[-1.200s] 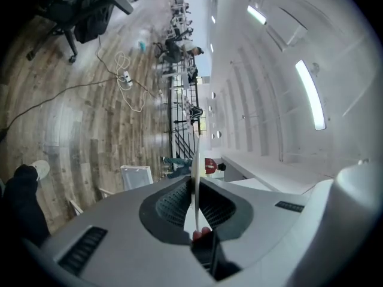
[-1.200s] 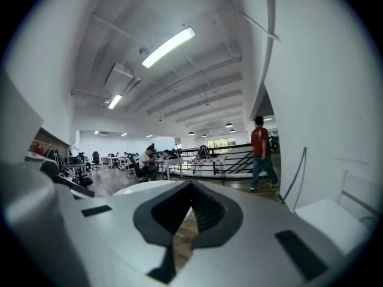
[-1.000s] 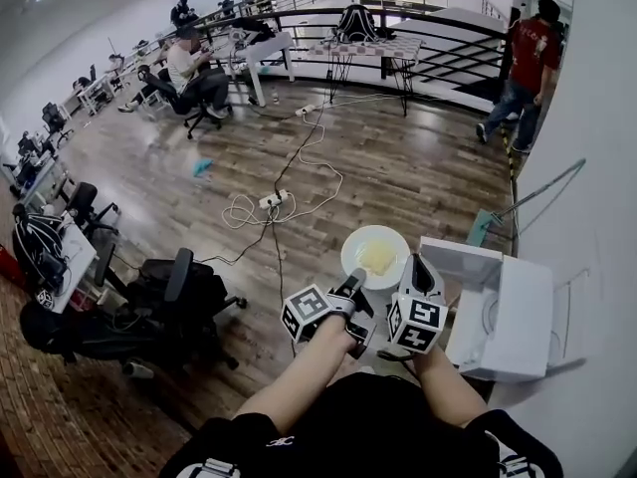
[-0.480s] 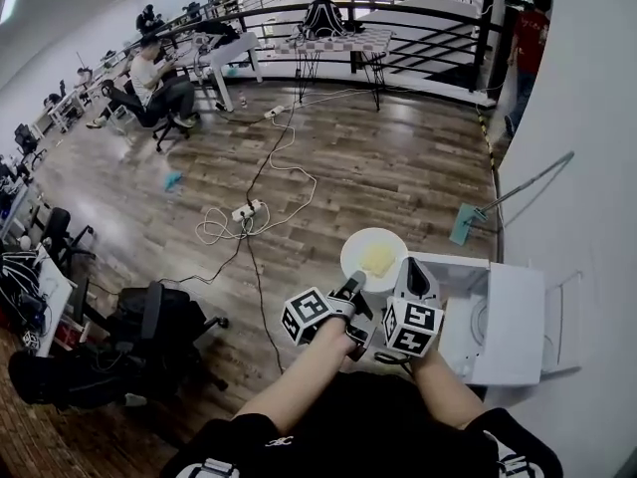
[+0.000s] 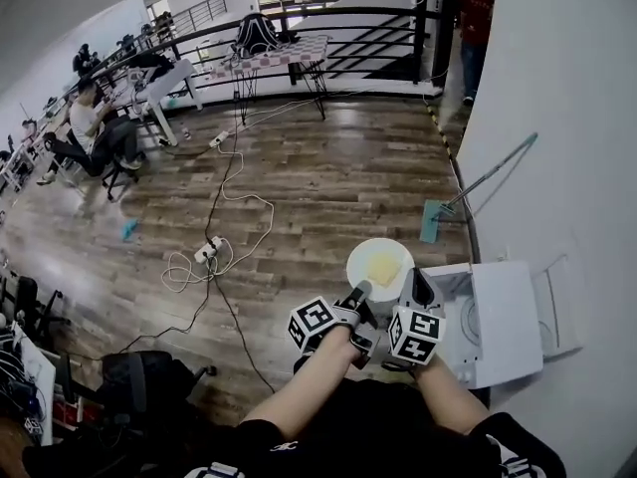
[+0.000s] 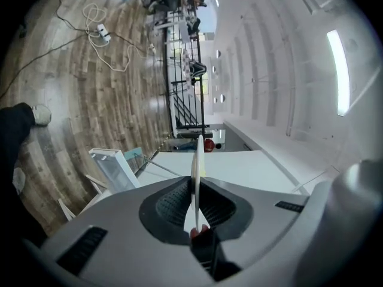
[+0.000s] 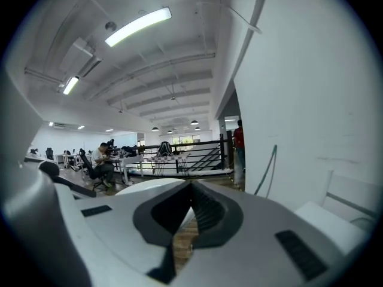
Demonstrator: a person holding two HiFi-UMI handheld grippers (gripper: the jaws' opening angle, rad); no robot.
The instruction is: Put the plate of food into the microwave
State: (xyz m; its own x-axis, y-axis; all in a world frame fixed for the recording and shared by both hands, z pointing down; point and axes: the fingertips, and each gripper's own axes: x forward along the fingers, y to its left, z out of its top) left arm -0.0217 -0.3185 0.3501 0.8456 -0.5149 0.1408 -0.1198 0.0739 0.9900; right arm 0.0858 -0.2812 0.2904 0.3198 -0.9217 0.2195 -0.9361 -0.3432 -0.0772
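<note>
A white plate (image 5: 380,264) with a yellow piece of food on it is held level above the wooden floor. My left gripper (image 5: 362,290) is shut on its near rim; in the left gripper view the plate (image 6: 197,181) stands edge-on between the pads. My right gripper (image 5: 420,276) hovers just right of the plate, its jaws together with nothing between them; the plate's rim (image 7: 149,187) shows to its left. The white microwave (image 5: 503,325) sits low by the wall, directly right of both grippers, with its front open toward them. It also shows in the left gripper view as a white microwave (image 6: 112,170).
A mop (image 5: 468,192) leans on the white wall beyond the microwave. Cables and a power strip (image 5: 208,252) lie on the floor to the left. A dark office chair (image 5: 139,378) stands at lower left. Far off are a table (image 5: 279,53), a railing and people.
The head view has swung left to right, so the microwave now sits closer under the grippers. Both grippers and the plate keep the same pose relative to each other, shifted slightly toward the microwave.
</note>
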